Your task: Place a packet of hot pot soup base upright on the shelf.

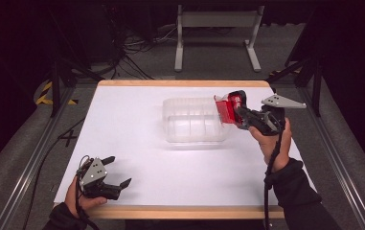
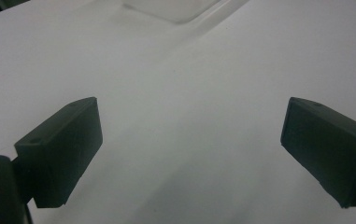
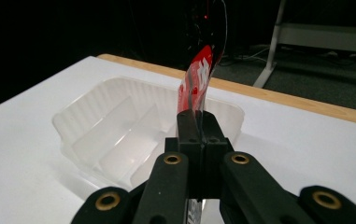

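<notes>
Work in hand: the right gripper [image 1: 241,116] carries a red packet [image 1: 228,108] at the right-hand end of a clear plastic tray [image 1: 194,120], and the aim looks to be to get the packet inside.
Done so far: the packet is picked up and brought to the tray's edge; in the right gripper view it stands up from the jaws, thin and curled at the top, with the tray [image 3: 119,135] just beyond it.
Left to do: by the look of it, the packet is not in the tray yet; it has to go over the rim, be lowered and be let go.
Right gripper: clenched tight, jaws pressed together on the lower edge of the packet [image 3: 196,81], a flat pinch on thin film.
Left gripper: the left gripper [image 1: 115,171] sits near the front left corner of the white table [image 1: 137,139], well apart from the tray; jaws spread wide, nothing between them, bare tabletop [image 2: 189,140] under them in the left gripper view.
Tray: lies on the table right of the middle, ribbed, see-through, nothing visible inside.
</notes>
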Demonstrator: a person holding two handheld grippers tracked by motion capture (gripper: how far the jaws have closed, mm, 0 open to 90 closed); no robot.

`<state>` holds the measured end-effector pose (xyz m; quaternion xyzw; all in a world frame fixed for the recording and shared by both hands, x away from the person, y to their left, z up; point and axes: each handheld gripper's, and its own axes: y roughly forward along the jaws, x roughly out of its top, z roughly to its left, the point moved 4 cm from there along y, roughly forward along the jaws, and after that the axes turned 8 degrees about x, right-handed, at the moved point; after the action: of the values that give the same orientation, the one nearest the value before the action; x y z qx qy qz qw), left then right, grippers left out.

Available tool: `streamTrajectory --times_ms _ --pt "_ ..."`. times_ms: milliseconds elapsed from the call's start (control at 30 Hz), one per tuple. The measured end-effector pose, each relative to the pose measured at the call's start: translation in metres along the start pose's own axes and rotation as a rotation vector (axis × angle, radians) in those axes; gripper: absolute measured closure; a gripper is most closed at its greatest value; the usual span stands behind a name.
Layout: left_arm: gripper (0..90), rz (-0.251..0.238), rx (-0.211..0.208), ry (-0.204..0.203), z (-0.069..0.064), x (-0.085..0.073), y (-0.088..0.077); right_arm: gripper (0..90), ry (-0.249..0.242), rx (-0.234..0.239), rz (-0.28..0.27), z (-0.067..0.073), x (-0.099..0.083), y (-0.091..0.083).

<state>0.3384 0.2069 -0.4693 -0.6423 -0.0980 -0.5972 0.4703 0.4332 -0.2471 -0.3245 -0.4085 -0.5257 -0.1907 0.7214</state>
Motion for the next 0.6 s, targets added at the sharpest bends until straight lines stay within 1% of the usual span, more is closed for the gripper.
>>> streamTrajectory --times_ms 67,133,267,467,567,600 --pt "6.2 -0.001 0.001 0.0 0.0 0.0 0.0 90.0 0.0 -0.002 0.018 -0.002 0.001 0.002" --pt "6.2 -0.001 0.001 0.0 0.0 0.0 0.0 90.0 -0.003 -0.004 0.024 -0.004 0.001 0.005" --pt "6.2 0.003 -0.003 0.002 0.0 0.0 0.001 90.0 -0.008 0.006 0.022 -0.001 0.004 0.008" --pt "6.2 0.004 -0.004 0.001 0.0 -0.001 0.001 90.0 -0.03 0.038 0.021 0.013 0.012 0.016" --pt "6.2 0.002 -0.006 0.001 0.0 -0.001 0.0 90.0 -0.047 0.042 0.028 0.02 0.015 0.02" --pt "6.2 0.002 -0.006 0.001 0.0 -0.001 0.0 90.0 -0.047 0.042 0.028 0.02 0.015 0.02"
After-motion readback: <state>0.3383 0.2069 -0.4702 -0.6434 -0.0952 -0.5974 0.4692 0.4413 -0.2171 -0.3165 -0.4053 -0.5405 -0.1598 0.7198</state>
